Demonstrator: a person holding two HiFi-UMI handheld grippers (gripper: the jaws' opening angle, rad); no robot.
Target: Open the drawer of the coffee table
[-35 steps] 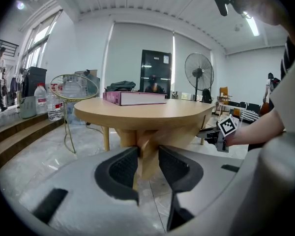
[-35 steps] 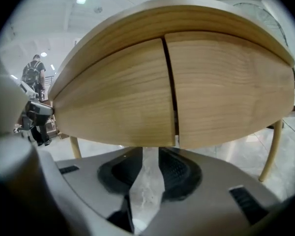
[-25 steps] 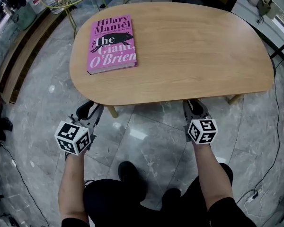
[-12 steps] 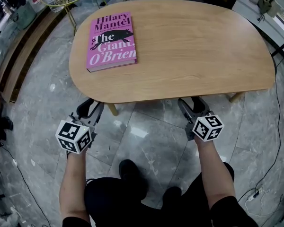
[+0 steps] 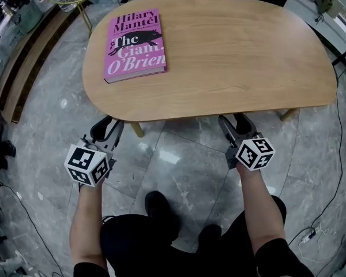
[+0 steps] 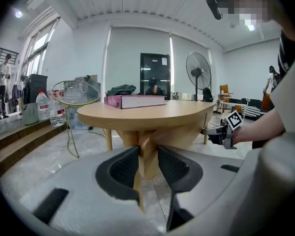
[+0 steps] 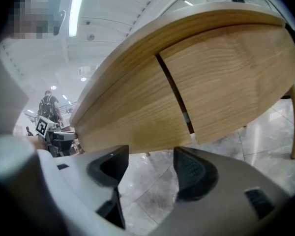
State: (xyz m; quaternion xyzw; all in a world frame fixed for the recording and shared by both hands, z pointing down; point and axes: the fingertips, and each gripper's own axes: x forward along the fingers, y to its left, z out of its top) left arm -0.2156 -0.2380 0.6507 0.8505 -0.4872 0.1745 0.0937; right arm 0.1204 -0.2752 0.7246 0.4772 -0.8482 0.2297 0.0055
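Plainly, the only container in play was the drawer (image 7: pixel 226 77). It sat closed under the near edge of the table (image 5: pixel 230 56), its curved wood-grain front flush with the panel beside it and a thin dark seam between the two. Nothing of its inside showed, and from the head view the tabletop hid it. The table was a rounded oval of pale, matte wood on slim wooden legs. A pink hardback book (image 5: pixel 135 45) lay flat near its far-left corner, with the rest of the top bare. The right gripper (image 5: pixel 235 123) sat just under the near edge toward the right. Its jaws stood wide apart with nothing between them, only the lower edge of the drawer front above them and the floor behind. The left gripper (image 5: pixel 108 127) sat under the near edge toward the left, its ribbed black jaws a narrow gap apart and closing. Wood of a table leg (image 6: pixel 146 146) showed in that gap, and whether it stood between the pads or beyond them could not be told. The floor (image 5: pixel 179 166) was glossy grey marble in large tiles, with a black cable (image 5: pixel 334 172) trailing at the right. Beyond the far-left corner stood a gold wire basket stand (image 6: pixel 77 93), its contents unclear, with clear plastic bottles (image 6: pixel 43 107) on a raised wooden step beside it. A pedestal fan (image 6: pixel 198 73) and a dark door (image 6: pixel 155 73) stood against the white far wall.
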